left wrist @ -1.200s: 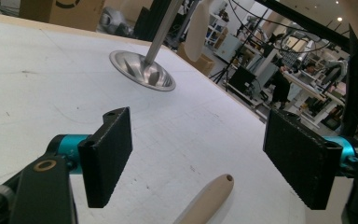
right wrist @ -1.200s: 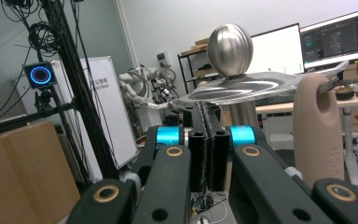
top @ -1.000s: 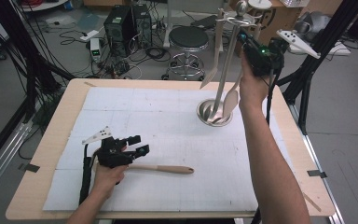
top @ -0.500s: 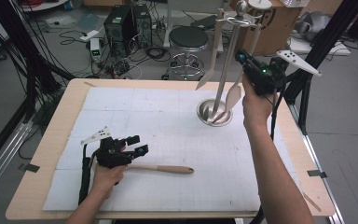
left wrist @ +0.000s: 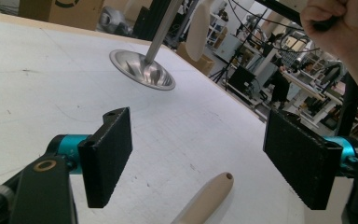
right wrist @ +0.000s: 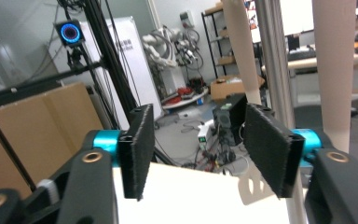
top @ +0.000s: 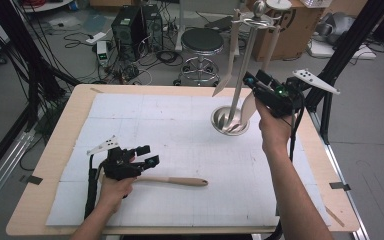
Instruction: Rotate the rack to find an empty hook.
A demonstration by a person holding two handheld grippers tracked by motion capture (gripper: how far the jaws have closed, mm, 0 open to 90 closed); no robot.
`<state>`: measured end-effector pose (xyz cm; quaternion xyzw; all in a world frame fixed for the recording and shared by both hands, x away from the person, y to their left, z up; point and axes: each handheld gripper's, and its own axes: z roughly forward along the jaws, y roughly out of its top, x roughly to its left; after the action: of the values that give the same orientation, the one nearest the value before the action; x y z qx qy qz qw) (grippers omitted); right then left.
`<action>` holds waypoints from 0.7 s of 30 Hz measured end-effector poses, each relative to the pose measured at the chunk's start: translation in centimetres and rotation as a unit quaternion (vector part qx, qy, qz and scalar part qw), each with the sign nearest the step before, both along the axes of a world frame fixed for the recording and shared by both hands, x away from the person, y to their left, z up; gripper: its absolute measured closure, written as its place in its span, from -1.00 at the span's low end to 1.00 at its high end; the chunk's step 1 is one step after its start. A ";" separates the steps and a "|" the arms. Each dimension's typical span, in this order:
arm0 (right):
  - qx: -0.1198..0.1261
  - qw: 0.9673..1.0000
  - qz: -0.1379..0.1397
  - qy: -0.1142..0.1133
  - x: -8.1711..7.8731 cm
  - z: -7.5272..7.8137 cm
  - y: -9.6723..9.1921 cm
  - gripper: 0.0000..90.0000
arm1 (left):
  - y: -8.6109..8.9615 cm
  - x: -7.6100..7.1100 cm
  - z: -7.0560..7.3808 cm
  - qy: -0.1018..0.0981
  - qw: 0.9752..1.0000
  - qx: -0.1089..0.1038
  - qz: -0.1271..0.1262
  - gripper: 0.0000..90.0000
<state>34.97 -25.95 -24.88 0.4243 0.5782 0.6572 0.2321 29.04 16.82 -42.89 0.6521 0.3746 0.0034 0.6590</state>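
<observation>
A metal utensil stand (top: 229, 121) rises from its round base at the table's far right, with two pale wooden utensils (top: 227, 75) hanging from its top. My right gripper (top: 254, 80) hovers just right of the pole, beside the nearer hanging utensil (top: 247, 107). Its jaws have just been opening and stand open with nothing between them (right wrist: 198, 149); the pole (right wrist: 272, 56) and wooden handles (right wrist: 338, 70) are just beyond. My left gripper (top: 149, 155) rests low at the near left, open (left wrist: 198, 158), with a wooden handle (left wrist: 205, 198) lying on the mat below its jaws.
A white mat (top: 180, 130) covers the wooden table (top: 45, 185). The wooden utensil (top: 175, 181) lies flat, pointing right from the left hand. Past the table's far edge stand a stool (top: 201, 42), cables and a cardboard box (top: 290, 30).
My right gripper has sunk and drawn back from the hanging utensil, and its jaws have opened and let go. The utensil now hangs free from the stand. The left hand stayed put.
</observation>
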 end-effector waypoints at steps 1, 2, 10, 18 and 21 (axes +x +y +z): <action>-0.001 1.000 0.002 0.002 -0.2 -0.2 -0.1 -0.05 | 0.0 0.0 0.0 0.001 1.000 0.000 0.000 -0.46; -0.004 1.000 0.005 0.000 -0.4 -0.4 -0.3 -0.04 | 0.0 0.0 0.0 0.001 1.000 0.000 -0.002 -0.46; -0.005 1.000 0.012 0.018 -1.5 -1.9 -1.0 -0.09 | -0.2 0.0 0.0 0.002 1.000 0.000 -0.003 -0.46; -0.008 0.999 0.008 0.034 -1.9 -4.1 -1.8 -0.10 | -0.2 0.1 -0.1 0.002 1.000 0.005 -0.002 -0.46; -0.007 0.999 0.009 0.039 -1.7 -4.5 -1.9 -0.10 | -0.1 0.2 -0.2 0.001 1.000 0.005 -0.003 -0.46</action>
<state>33.23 -27.87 -29.36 0.4426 0.5952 0.6379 0.2070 29.25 16.74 -43.07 0.6568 0.3736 0.0026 0.6550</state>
